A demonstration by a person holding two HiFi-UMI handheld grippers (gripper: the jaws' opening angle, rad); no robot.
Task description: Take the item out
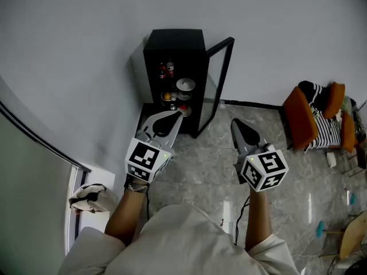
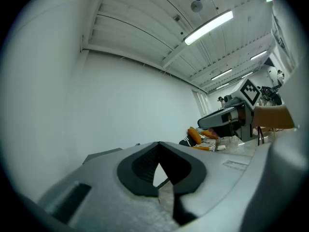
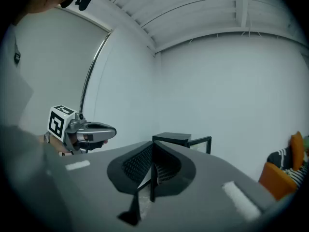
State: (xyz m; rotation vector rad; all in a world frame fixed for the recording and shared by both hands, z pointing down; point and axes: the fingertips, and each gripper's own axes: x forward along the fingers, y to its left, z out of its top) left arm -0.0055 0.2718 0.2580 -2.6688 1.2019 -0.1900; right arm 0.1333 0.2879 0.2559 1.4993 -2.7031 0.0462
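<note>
Hovering: left tongs [image 1: 182, 112] closed | right tongs [image 1: 234, 124] closed | cabinet door [image 1: 221, 76] open

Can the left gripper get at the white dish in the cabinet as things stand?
Probably yes: the cabinet door stands open, nothing shows in front of the white dish, and the left gripper sits before the open front. Its fingers are shut, so they must open first.

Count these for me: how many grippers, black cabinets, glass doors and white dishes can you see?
grippers: 2 (left gripper, right gripper)
black cabinet: 1
glass door: 1
white dish: 1
total: 5
</note>
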